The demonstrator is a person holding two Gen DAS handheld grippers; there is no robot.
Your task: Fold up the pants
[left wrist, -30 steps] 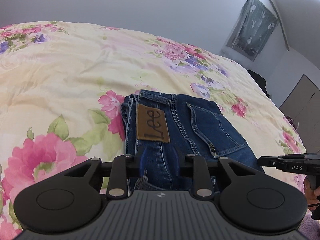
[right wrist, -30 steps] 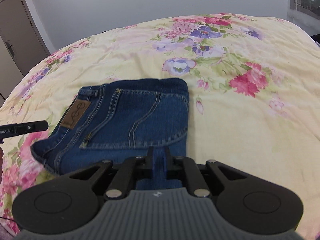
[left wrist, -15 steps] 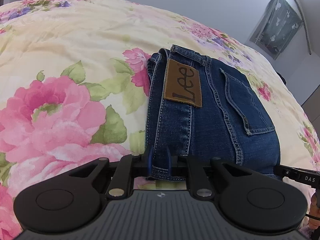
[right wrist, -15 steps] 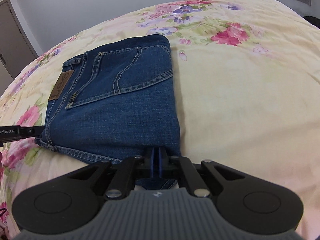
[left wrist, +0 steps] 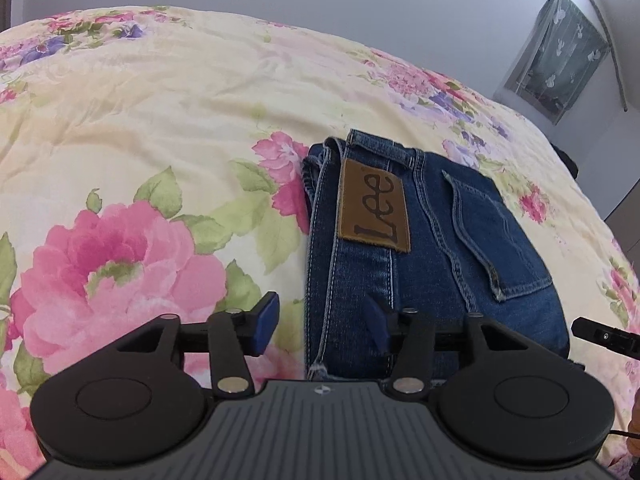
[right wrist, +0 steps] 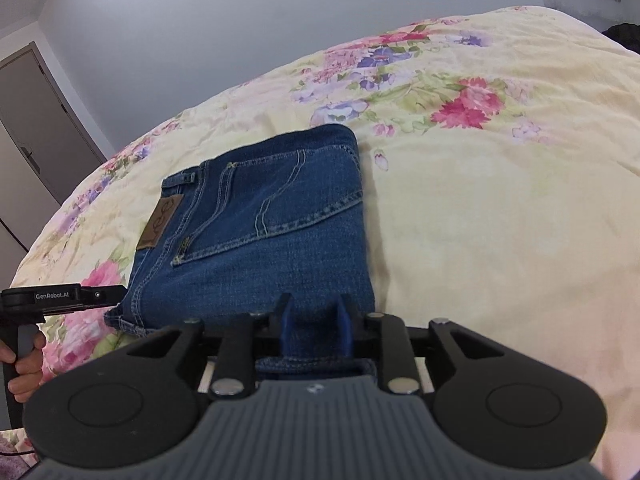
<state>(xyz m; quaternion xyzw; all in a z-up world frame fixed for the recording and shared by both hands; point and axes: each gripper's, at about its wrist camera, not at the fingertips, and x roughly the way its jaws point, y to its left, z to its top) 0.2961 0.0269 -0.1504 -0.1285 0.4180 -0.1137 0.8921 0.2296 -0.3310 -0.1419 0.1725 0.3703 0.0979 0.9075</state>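
Blue jeans [left wrist: 424,256] with a brown Lee patch [left wrist: 374,210] lie folded into a compact rectangle on the floral bedspread [left wrist: 160,120]. My left gripper [left wrist: 322,324] is at their near left corner. Its jaws are opening, one pad over the bedspread, the other over the denim, and neither presses the cloth. My right gripper [right wrist: 315,326] is at the near right edge of the jeans [right wrist: 260,232]. Its jaws are opening too, with a strip of denim lying loose between the pads. Each view shows the other gripper at its edge: the right gripper [left wrist: 604,336] and the left gripper [right wrist: 64,296].
A person's hand [right wrist: 24,356] holds the left gripper's handle. The bed runs wide to the left and beyond the jeans. A grey door [right wrist: 32,120] stands past the bed's left side, a green curtain [left wrist: 560,52] hangs on the far wall, and a dark object [left wrist: 568,160] sits at the bed's far right edge.
Both grippers came down to the bed with the jeans' near edge, then their jaws parted and let go of the denim. The jeans now lie flat, folded.
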